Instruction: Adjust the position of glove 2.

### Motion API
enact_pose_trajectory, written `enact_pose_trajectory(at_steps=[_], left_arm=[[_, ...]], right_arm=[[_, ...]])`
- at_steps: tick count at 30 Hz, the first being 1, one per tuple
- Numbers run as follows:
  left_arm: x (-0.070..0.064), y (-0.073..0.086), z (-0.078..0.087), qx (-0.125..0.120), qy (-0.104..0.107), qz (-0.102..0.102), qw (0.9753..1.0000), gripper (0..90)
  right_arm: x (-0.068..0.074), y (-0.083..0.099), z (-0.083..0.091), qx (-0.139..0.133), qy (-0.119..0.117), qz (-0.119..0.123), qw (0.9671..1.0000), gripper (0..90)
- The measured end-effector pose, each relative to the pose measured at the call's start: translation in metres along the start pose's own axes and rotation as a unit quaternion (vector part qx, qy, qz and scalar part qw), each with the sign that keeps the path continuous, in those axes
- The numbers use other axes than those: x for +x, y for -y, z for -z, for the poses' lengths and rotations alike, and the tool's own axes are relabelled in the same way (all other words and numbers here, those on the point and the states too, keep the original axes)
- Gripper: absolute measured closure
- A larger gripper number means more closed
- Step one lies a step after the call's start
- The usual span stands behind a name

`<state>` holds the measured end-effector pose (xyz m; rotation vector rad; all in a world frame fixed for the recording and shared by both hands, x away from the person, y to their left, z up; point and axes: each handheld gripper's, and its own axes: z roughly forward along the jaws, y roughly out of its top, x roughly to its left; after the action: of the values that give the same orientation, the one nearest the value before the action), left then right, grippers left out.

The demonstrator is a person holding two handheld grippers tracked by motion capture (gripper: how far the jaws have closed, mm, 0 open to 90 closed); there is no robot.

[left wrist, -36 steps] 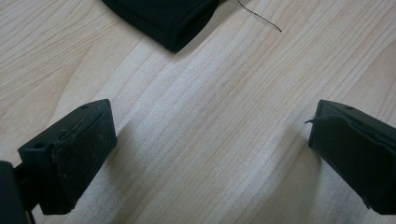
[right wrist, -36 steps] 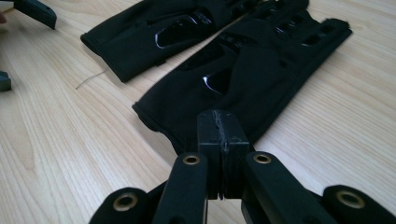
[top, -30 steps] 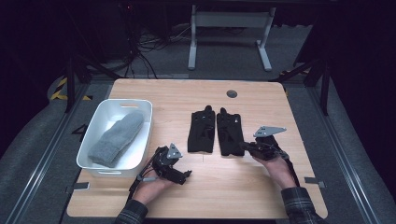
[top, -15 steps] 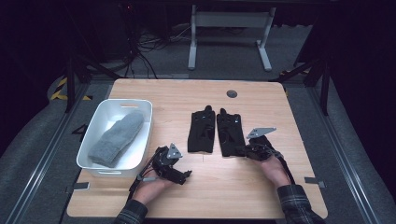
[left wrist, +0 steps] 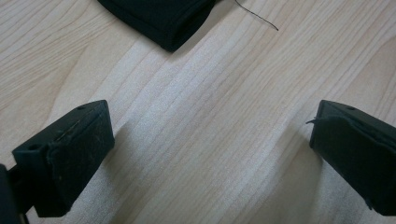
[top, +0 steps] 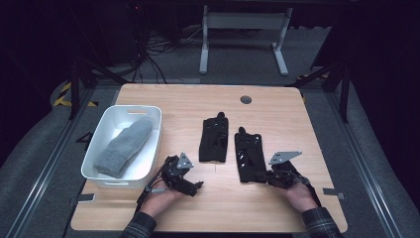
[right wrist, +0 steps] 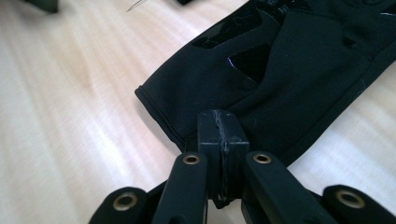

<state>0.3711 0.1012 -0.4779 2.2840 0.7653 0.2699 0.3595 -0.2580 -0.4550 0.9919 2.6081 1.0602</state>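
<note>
- Right black glove (top: 249,157) lies flat on the table (top: 277,114), right of centre, cuff toward the near edge; in the right gripper view the same glove (right wrist: 299,70) shows its cuff hem right at the jaws.
- Right gripper (top: 270,177) sits at that cuff. Its jaws (right wrist: 223,140) are pressed together w/ the hem at them; we judge a pinch on the cuff edge, though how much cloth is betw. the pads we can't tell.
- Glove isn't lifted yet, as far as we see: it lies flat on the wood.
- Left black glove (top: 214,140) is just beside it to the left, a bit farther off, not touching any gripper. A corner of its cuff (left wrist: 161,18) shows at the top of the left gripper view.
- Left gripper (top: 194,187) rests near the near edge, left of both gloves; jaws wide apart w/ bare wood betw. them, holding nothing.
- White bin (top: 101,141) stands at the left side, w/ a grey mitten (top: 124,146) lying inside.
- Our read of progress: one grey item is binned, approx. a third done if the gloves go the same way. Left to do: lift the pinched glove, carry it left to the bin, then the other glove.
</note>
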Motion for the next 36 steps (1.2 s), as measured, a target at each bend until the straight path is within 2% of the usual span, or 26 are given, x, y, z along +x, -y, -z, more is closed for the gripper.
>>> enact_pose_trajectory(at_steps=[8,9,15,19,23,28,33,36], left_arm=[[0.0,0.0,0.0,0.0,0.001,-0.001,1.0,0.1],[0.0,0.0,0.0,0.0,0.001,-0.001,1.0,0.1],[0.0,0.0,0.0,0.0,0.001,-0.001,1.0,0.1],[0.0,0.0,0.0,0.0,0.001,-0.001,1.0,0.1],[0.0,0.0,0.0,0.0,0.001,-0.001,1.0,0.1],[0.0,0.0,0.0,0.0,0.001,-0.001,1.0,0.1],[0.0,0.0,0.0,0.0,0.001,-0.002,1.0,0.1],[0.0,0.0,0.0,0.0,0.001,-0.002,1.0,0.1]], right_arm=[[0.014,0.016,0.013,0.005,-0.013,0.004,0.9999,90.0],[0.02,0.021,0.017,0.008,-0.019,0.009,0.9997,90.0],[0.034,0.03,0.022,0.011,-0.038,0.019,0.999,90.0],[0.037,0.03,0.025,0.009,-0.035,0.029,0.9989,90.0],[0.034,0.025,0.029,-0.009,-0.024,0.028,0.9993,90.0],[0.021,0.015,0.03,-0.022,-0.002,0.022,0.9995,90.0],[-0.002,0.006,0.029,-0.043,0.037,0.003,0.9984,89.3],[-0.016,0.007,0.031,-0.051,0.059,-0.015,0.9968,82.9]])
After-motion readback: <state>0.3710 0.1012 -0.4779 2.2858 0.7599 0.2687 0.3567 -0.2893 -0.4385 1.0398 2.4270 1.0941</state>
